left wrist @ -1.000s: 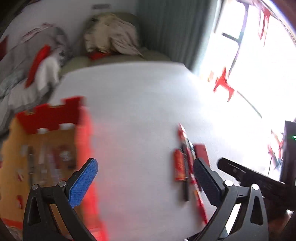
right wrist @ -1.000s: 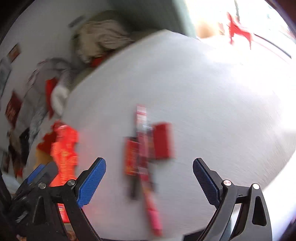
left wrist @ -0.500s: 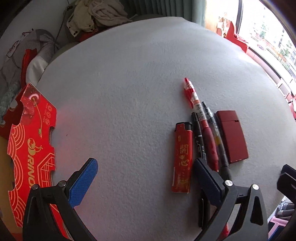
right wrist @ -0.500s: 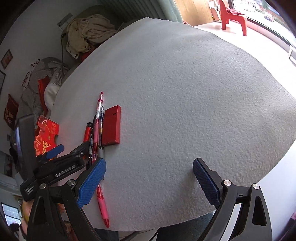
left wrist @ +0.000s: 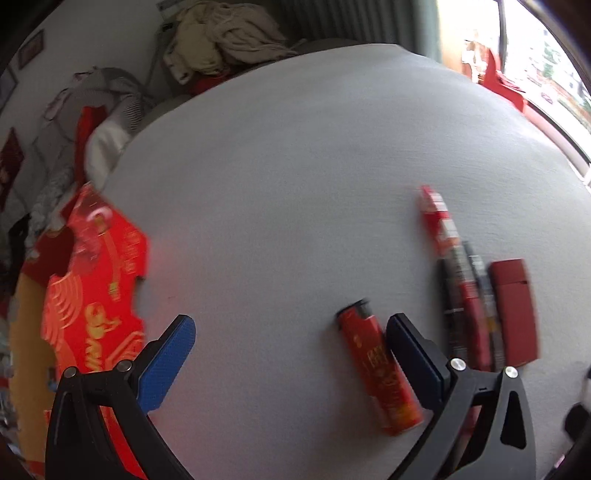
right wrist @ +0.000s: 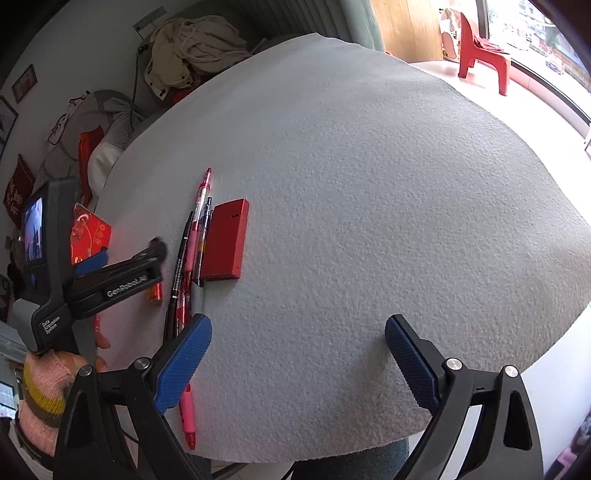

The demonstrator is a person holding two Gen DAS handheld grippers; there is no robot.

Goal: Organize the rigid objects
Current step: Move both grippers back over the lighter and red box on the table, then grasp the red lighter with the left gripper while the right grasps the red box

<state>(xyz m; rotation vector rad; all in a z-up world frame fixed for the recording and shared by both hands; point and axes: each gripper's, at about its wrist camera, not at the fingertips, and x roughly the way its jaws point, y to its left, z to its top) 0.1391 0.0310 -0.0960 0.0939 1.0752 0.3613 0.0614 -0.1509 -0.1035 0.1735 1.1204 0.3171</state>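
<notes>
White wall, bright window, red plastic chair, clothes pile.

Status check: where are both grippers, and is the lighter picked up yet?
Left gripper open, low over the lighter, not gripping. Right gripper open, empty. Pens and red case close beside the lighter.

The left gripper has its jaws spread wide with nothing between them; its blue-padded fingers angle forward and down. In the right wrist view it shows from the side, gripped by a hand in a pink striped knit glove. The right gripper is spread just as wide — its blue pads hold nothing — and it is tilted downward too.
</notes>
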